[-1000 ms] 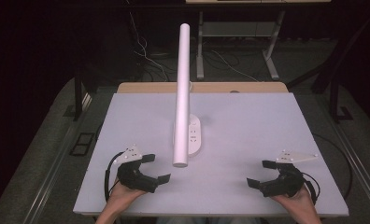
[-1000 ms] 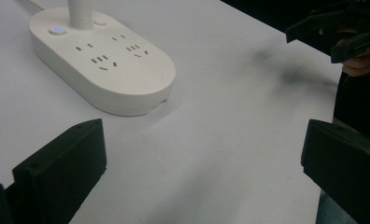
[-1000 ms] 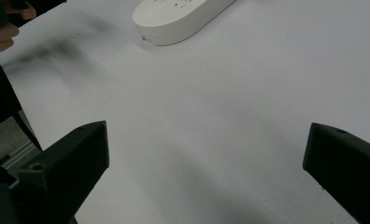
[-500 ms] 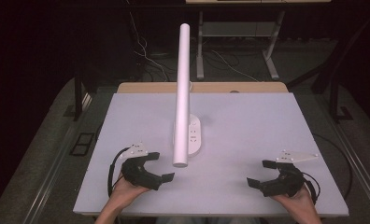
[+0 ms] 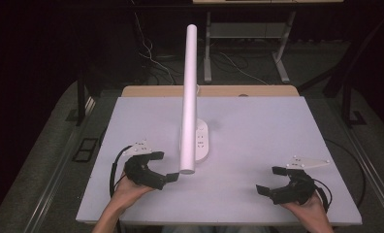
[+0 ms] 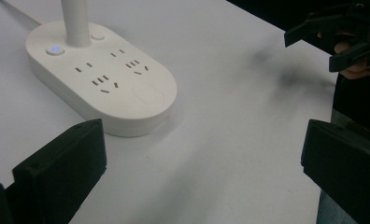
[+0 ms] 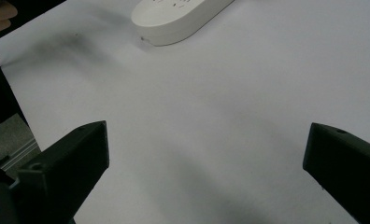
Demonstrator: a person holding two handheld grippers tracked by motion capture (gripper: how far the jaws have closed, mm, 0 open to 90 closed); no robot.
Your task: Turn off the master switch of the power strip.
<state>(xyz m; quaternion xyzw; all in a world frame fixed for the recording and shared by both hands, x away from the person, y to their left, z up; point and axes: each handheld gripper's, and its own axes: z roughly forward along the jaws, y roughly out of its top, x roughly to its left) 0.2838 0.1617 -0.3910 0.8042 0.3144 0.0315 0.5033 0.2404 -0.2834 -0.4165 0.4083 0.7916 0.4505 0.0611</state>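
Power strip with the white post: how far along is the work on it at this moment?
Done: nothing visible; the power strip lies flat, its white post upright, a blue light lit. In hand: the left gripper, jaws open, is nearest it and holds nothing. Left: any contact; the right gripper waits open, apart.

No readable text, label or number.

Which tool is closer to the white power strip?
Left. The left tool sits just in front of the power strip, slightly to its left, not touching. The right tool is far off at the table's right front.
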